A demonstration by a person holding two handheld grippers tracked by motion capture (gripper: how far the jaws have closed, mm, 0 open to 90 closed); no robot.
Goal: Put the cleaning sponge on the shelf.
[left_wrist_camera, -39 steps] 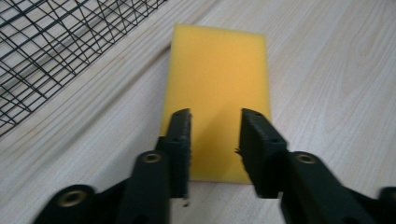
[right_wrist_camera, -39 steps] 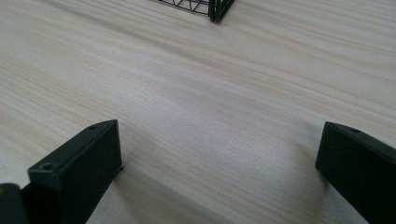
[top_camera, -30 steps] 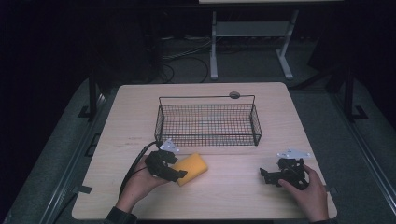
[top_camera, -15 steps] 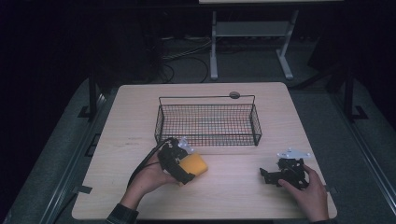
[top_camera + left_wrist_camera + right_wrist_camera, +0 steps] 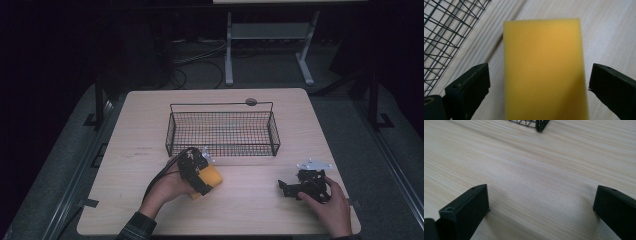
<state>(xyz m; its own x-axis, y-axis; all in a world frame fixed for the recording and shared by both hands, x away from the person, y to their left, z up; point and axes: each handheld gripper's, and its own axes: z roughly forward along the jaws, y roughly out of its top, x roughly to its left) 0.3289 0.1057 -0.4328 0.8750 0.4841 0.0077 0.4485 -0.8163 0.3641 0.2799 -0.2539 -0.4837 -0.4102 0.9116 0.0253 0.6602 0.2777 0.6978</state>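
hands come in from the near edge of the table [image 5: 125, 210], each holding a black gripper. the right gripper [image 5: 283, 187] rests on the wood at the near right, jaws spread wide; in the right gripper view they stand far apart over bare wood grain with nothing between them, and a corner of the basket [image 5: 537, 124] shows at the top.

the left gripper [image 5: 206, 189] is at the near left of centre, with the left hand [image 5: 167, 190] wrapped around its body and a black cable [image 5: 160, 175] looping off behind it. it is tipped over a yellow sponge [image 5: 212, 176] that lies on the table just in front of the basket. in the left gripper view the sponge [image 5: 545, 70] sits between the two jaws, which are open: a strip of table shows on either side, so neither jaw touches it. the sponge is a plain rectangular block with no label or printing on the face that shows.

beyond it stands a black wire basket [image 5: 222, 131], long and low, mid-table, with nothing seen inside. just behind its far rim a small round grey disc [image 5: 251, 102] is set in the tabletop. past the far edge, on the dark floor, are a white metal stand [image 5: 265, 45] and some loose cables [image 5: 200, 55]. no writing can be read anywhere.
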